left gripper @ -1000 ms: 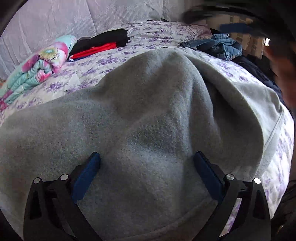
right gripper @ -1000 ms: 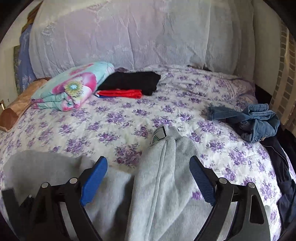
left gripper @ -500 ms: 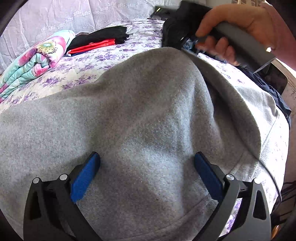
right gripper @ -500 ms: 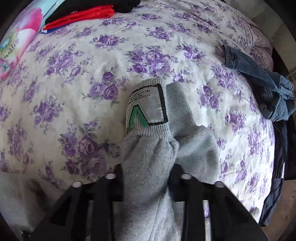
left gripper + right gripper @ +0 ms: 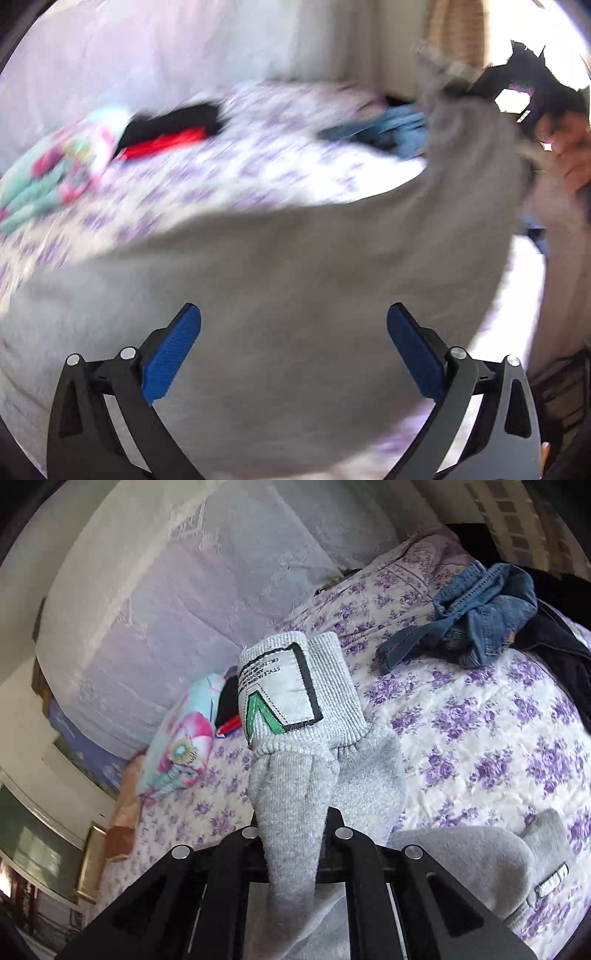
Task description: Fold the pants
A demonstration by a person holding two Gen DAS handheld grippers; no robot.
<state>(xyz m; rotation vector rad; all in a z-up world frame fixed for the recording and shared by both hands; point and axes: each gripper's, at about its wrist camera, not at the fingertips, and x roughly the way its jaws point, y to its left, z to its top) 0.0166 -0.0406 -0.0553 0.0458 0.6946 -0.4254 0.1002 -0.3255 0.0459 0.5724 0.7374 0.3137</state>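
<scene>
The right gripper (image 5: 295, 843) is clamped on the ribbed cuff end of the grey pants (image 5: 295, 775), its two black fingers pressed together with the fleece bunched between them. The cuff (image 5: 295, 686) stands above the fingers toward 12 o'clock and carries a sewn white label (image 5: 280, 694) with a black border, a green V-shaped mark and lines of small black print too fine to read. A second cuff (image 5: 550, 853) with a small striped tag lies at 4 o'clock on the bed (image 5: 480, 720). The bed cover is quilted white cloth printed with purple flowers. Crumpled blue jeans (image 5: 476, 605) lie at 1 o'clock, with dark cloth (image 5: 561, 642) just beside them. A folded floral blanket (image 5: 184, 746) lies at 9 o'clock, in front of a white lace-patterned headboard cover (image 5: 184, 590). In the left view, heavily blurred, the left gripper (image 5: 293, 354) has its blue-padded fingers (image 5: 171, 354) wide apart, holding nothing, above the soft grey pants (image 5: 295, 277). The pants fabric rises toward 2 o'clock to the right gripper (image 5: 524, 85). Red and black folded clothes (image 5: 173, 129) lie at 11 o'clock.
</scene>
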